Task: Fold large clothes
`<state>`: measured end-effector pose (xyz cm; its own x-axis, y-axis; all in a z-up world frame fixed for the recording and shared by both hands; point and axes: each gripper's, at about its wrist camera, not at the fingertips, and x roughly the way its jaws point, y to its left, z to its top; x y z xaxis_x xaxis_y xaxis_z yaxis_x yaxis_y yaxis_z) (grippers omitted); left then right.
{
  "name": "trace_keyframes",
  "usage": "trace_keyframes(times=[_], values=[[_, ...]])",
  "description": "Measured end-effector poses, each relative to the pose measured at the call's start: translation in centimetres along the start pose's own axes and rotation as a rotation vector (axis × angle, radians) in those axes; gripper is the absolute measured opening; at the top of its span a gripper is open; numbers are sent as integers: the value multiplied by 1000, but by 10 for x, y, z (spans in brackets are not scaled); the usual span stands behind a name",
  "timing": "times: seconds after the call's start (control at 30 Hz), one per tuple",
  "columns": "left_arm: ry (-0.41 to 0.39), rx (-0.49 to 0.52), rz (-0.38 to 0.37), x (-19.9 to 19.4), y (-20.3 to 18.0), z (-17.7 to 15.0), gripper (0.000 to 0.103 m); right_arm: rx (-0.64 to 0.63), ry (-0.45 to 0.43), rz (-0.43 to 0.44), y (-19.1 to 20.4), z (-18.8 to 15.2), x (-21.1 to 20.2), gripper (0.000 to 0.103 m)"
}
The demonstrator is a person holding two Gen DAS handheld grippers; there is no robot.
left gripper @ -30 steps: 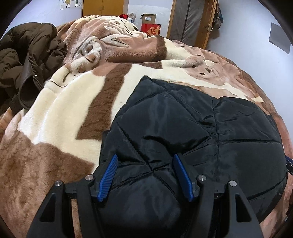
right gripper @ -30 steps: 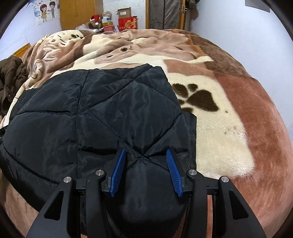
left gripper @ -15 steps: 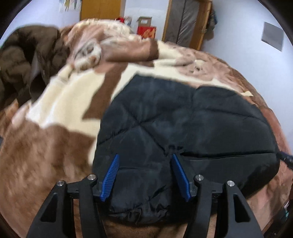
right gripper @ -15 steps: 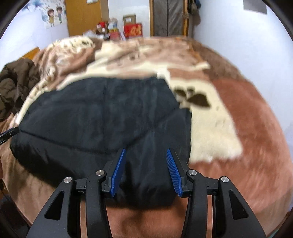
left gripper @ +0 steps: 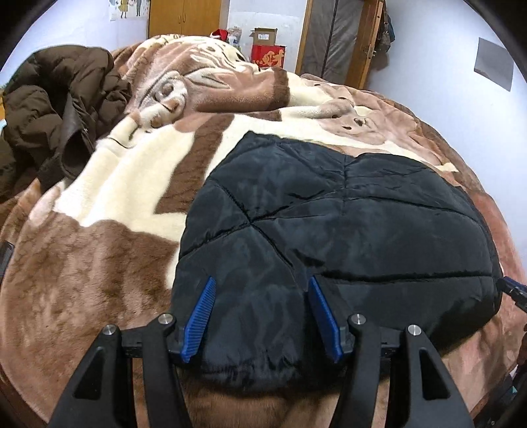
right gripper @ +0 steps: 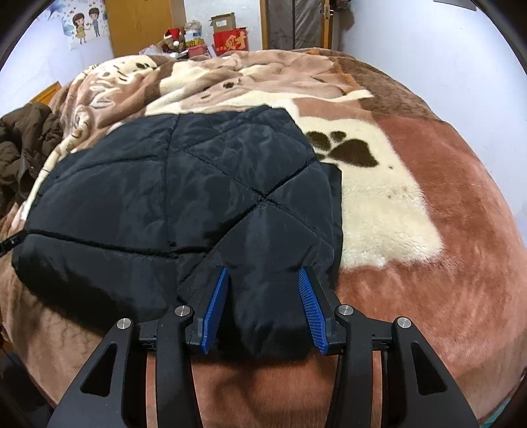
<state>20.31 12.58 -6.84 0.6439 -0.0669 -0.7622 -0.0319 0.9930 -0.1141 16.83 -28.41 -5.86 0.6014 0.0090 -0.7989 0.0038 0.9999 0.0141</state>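
Observation:
A black quilted jacket lies folded flat on the brown and cream blanket, near the bed's front edge. It also shows in the right wrist view. My left gripper is open, its blue pads either side of the jacket's near left corner, just above it. My right gripper is open over the jacket's near right corner in the same way. Neither gripper holds the cloth. The tip of the right gripper shows at the right edge of the left wrist view.
A brown puffer coat lies bunched at the bed's far left. The plush blanket covers the whole bed. Boxes and a wardrobe stand behind the bed. A wall is close on the right.
Both grippers have pulled back toward the bed's front edge and risen a little. The jacket's near edge, earlier under the fingers, now lies free in front of them.

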Motion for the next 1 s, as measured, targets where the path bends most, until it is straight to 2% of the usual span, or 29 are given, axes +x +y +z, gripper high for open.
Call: trace_keyframes(times=[0.17,0.4,0.73,1.0], values=[[-9,2,14,-11,-7,-5,61,-5,-37,27,4,-3,-15,46],[32,11,18,5,-14,-15,61,-8,32,5,4,-9,9,46],[40,14,18,9,-14,-15,61,-8,43,5,2,-11,15,46],[12,1,18,-7,-11,-6,61,17,-21,38,-3,1,-10,46]])
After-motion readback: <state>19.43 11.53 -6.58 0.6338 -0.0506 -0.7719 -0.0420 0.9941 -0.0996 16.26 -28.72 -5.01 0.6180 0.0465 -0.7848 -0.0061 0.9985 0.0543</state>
